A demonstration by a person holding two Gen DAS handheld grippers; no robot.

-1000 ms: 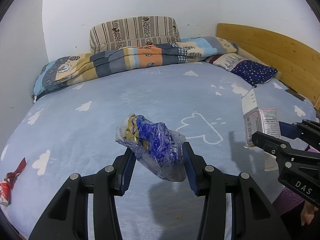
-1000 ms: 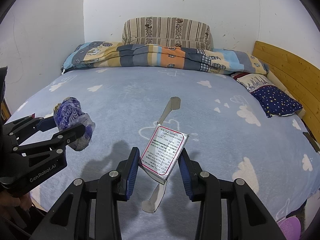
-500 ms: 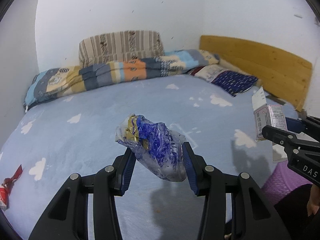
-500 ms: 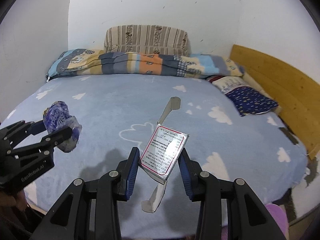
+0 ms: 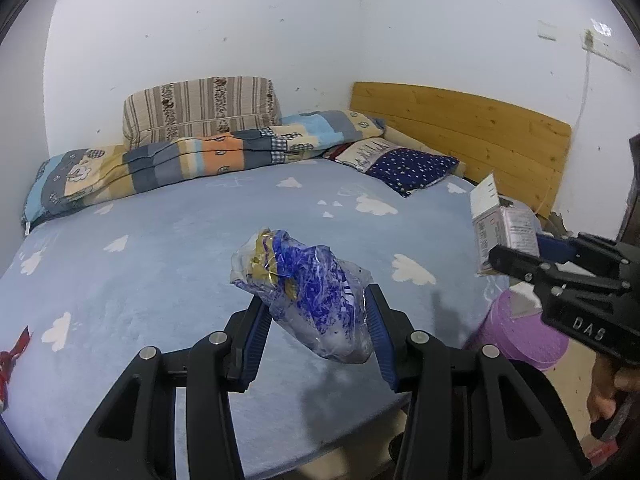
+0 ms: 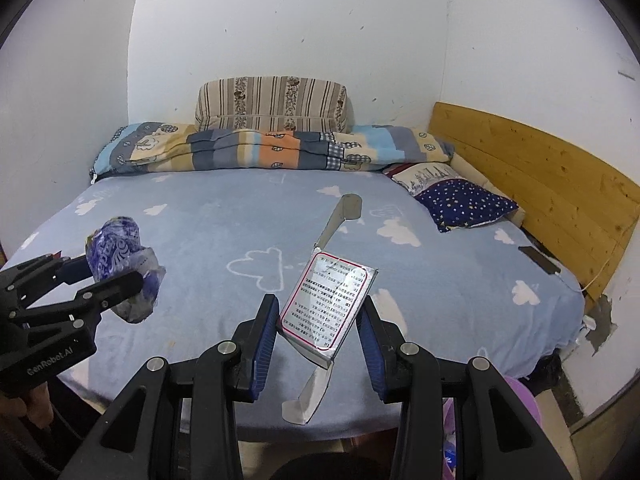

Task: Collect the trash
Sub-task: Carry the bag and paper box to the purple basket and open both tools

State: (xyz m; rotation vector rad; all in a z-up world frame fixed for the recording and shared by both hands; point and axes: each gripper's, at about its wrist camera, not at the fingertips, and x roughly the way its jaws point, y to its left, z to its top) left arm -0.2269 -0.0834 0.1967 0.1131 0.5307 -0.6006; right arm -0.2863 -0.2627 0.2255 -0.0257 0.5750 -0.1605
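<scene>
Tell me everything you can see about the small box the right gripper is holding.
The box is a flattened carton, silvery and glossy like foil-coated card. Its upper face carries a red rounded border around rows of small print, too fine to read. Both end flaps hang open, one pointing up and away, one drooping toward the camera. It sits tilted, clamped by its side edges between the blue pads of the right gripper, lifted clear above the blue bed. Nothing else touches it.

even, cool indoor light; soft shadows fall on the bed [image 5: 168, 248] below the tongs; sharp focus; fisheye bends edges, corners black.
</scene>
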